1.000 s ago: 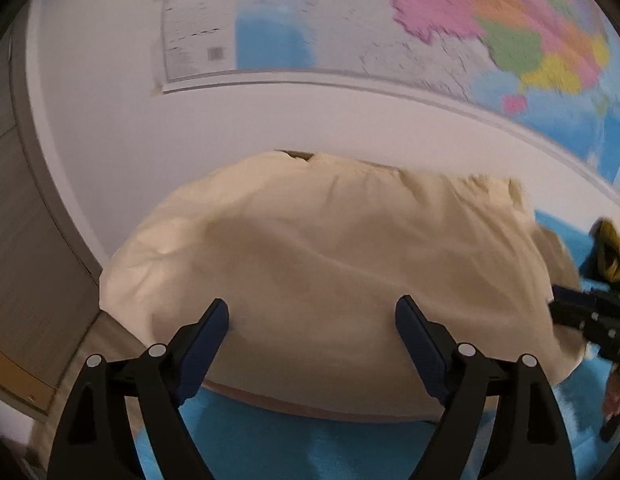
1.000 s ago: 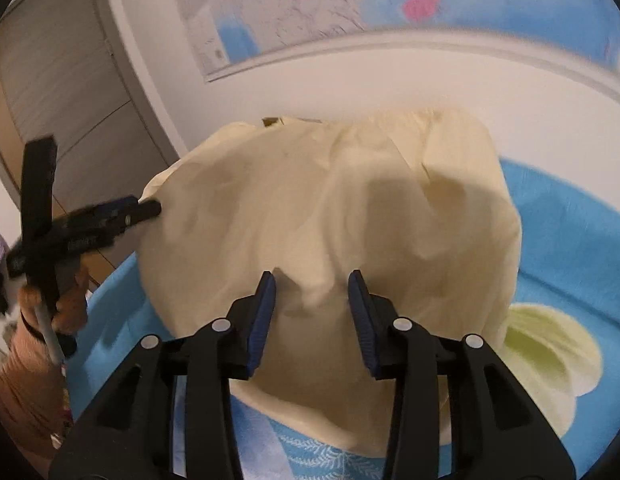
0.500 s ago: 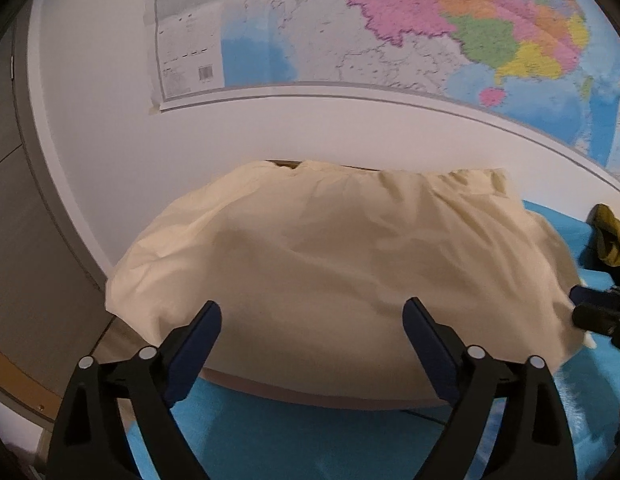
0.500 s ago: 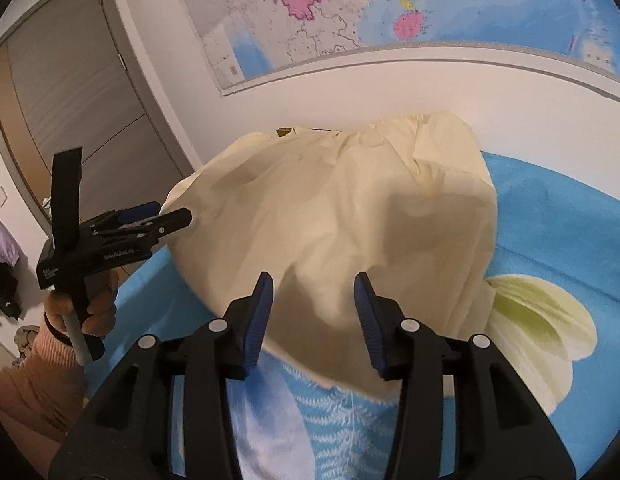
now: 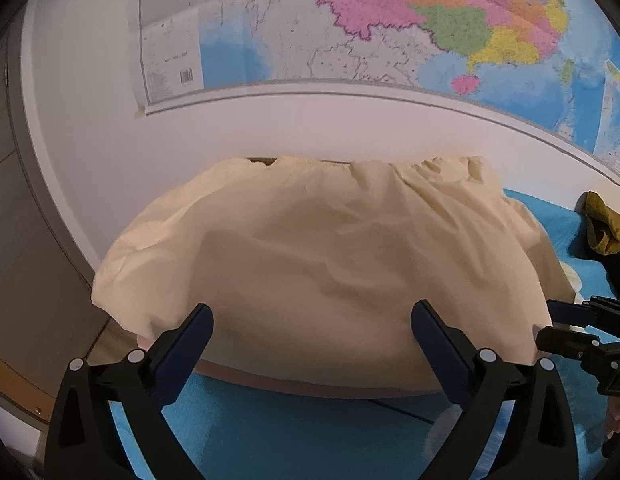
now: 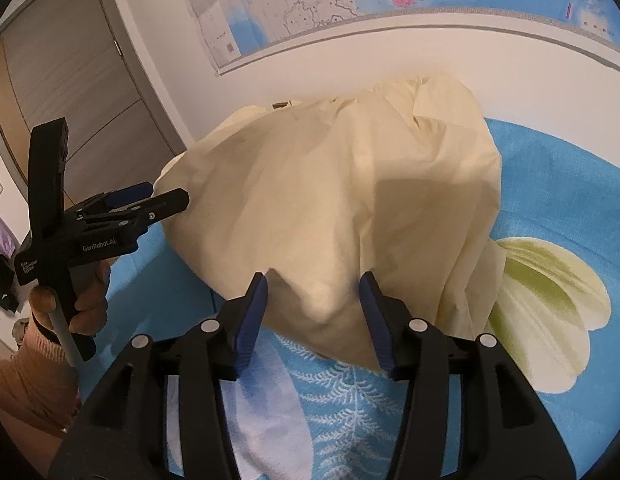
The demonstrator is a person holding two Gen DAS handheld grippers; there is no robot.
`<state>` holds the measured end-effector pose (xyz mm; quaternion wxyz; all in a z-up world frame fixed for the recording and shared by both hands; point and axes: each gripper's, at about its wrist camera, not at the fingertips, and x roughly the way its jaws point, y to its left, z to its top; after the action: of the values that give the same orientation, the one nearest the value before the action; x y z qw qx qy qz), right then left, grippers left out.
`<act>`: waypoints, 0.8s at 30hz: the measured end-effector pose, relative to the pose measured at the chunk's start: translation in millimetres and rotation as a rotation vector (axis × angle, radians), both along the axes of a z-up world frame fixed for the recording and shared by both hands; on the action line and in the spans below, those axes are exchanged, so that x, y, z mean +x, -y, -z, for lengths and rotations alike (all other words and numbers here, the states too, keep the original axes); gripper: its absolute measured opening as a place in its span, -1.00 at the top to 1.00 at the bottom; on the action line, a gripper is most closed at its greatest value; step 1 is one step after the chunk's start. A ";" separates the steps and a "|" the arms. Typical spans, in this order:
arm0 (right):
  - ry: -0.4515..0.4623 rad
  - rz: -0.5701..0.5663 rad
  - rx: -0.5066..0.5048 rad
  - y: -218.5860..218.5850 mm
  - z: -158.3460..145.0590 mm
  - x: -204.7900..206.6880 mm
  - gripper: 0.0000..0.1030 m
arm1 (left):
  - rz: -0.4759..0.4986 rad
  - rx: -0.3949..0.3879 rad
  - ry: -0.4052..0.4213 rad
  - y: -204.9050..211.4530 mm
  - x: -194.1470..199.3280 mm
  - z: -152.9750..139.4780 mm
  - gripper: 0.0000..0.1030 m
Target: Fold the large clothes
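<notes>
— Left hand-held gripper (image 6: 165,196): any writing? Jaws?
— "GenRobot.AI" in white on its side, seen only from the right wrist. Its jaws gape wide, empty. The right hand-held gripper (image 6: 312,314) stands parted too, gripping nothing.
— And the garment?
— The cream garment (image 5: 330,260) lies spread on the bed's blue floral sheet (image 6: 550,184), reaching the wall.
— The room?
— A wall map (image 5: 390,28) with a barcode; a grey door (image 6: 69,80) in the right view only, an olive cloth (image 5: 606,224) in the left only.
</notes>
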<state>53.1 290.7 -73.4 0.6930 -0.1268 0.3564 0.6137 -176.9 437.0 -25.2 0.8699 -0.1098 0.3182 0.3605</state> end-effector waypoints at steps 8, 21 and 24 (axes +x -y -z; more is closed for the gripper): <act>0.028 0.012 0.040 20.4 -12.2 -8.8 -0.04 | 0.010 -0.017 0.055 25.9 -3.9 -7.5 -0.86; 0.077 0.059 0.090 50.9 -24.6 -18.6 -0.42 | 0.024 -0.058 0.135 68.5 -6.1 -7.0 -0.87; 0.093 0.068 0.098 57.0 -26.7 -23.3 -0.57 | 0.020 -0.068 0.114 79.1 -5.1 -7.1 -0.87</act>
<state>29.8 233.7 -46.7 0.7345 -0.1089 0.2975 0.6002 -182.0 357.9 -18.2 0.8859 -0.1566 0.2813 0.3341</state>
